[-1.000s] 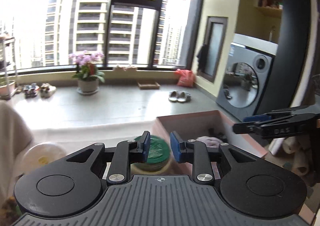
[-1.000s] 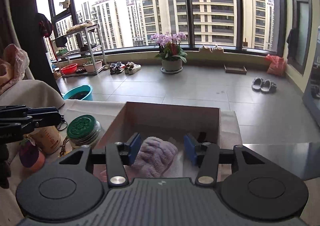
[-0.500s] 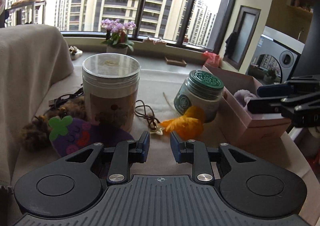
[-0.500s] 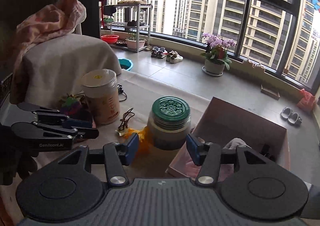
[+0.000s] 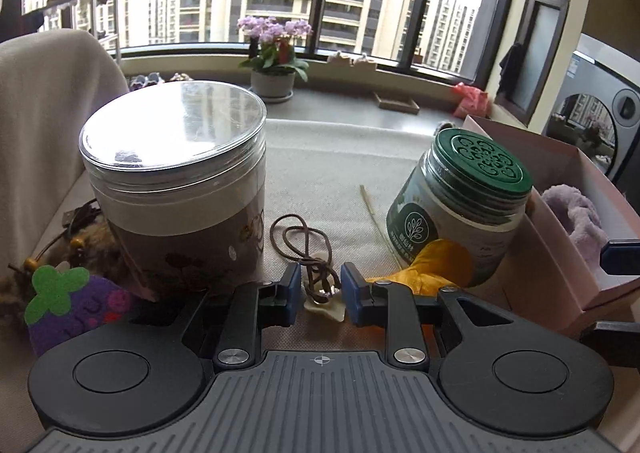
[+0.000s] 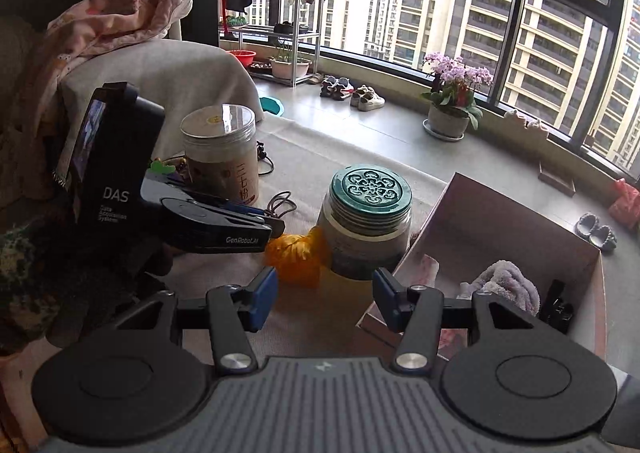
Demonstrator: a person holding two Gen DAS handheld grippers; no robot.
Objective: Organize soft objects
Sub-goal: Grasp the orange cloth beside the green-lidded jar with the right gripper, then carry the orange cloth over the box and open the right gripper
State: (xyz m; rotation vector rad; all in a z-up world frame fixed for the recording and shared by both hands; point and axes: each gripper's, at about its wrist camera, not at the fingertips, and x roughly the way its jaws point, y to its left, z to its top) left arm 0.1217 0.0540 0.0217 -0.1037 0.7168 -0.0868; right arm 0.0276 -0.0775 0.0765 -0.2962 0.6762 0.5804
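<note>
Left wrist view: left gripper (image 5: 320,289) tilted down over the cloth, jaws slightly parted, grasping nothing; brown cord (image 5: 304,249) and a pale star charm (image 5: 325,307) lie between the pads. Purple felt toy (image 5: 76,309) lower left, orange soft toy (image 5: 432,265) right of centre, against the green-lidded jar (image 5: 460,213). Right wrist view alone shows the right gripper (image 6: 325,299), released, empty, and the pink box (image 6: 500,213) interior holding a lavender plush (image 6: 508,281), lower right.
</note>
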